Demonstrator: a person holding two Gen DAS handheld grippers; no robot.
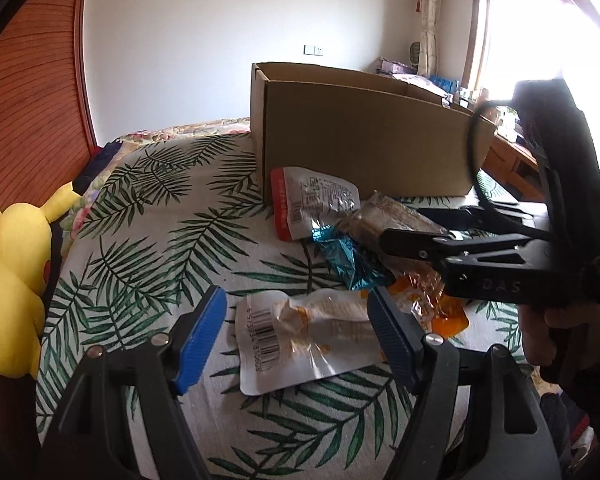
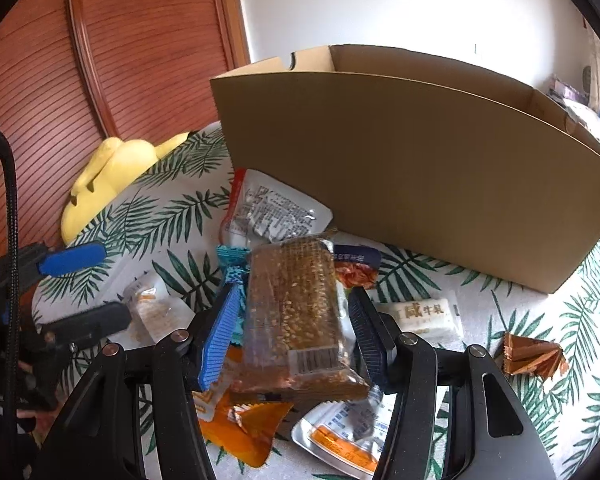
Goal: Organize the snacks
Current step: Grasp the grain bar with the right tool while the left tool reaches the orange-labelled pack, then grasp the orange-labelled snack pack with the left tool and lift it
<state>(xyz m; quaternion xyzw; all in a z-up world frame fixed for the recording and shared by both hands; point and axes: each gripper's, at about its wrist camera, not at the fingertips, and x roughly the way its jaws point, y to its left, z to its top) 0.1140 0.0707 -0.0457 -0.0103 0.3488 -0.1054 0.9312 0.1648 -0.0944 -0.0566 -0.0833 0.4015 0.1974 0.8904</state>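
Your left tool [image 1: 296, 328]: wide, around the clear snack pouch [image 1: 300, 344], not touching | your right tool [image 2: 290, 340]: holding the sesame bar [image 2: 296, 312] | bed [image 1: 160, 208]

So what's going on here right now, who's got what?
A person is sorting snack packets on a leaf-print bedspread with a gripper in each hand. The right gripper straddles a sesame bar packet lying on the pile; whether its pads press on it is unclear. The left gripper is open around a clear barcoded pouch that lies flat. The open cardboard box stands just behind the pile.
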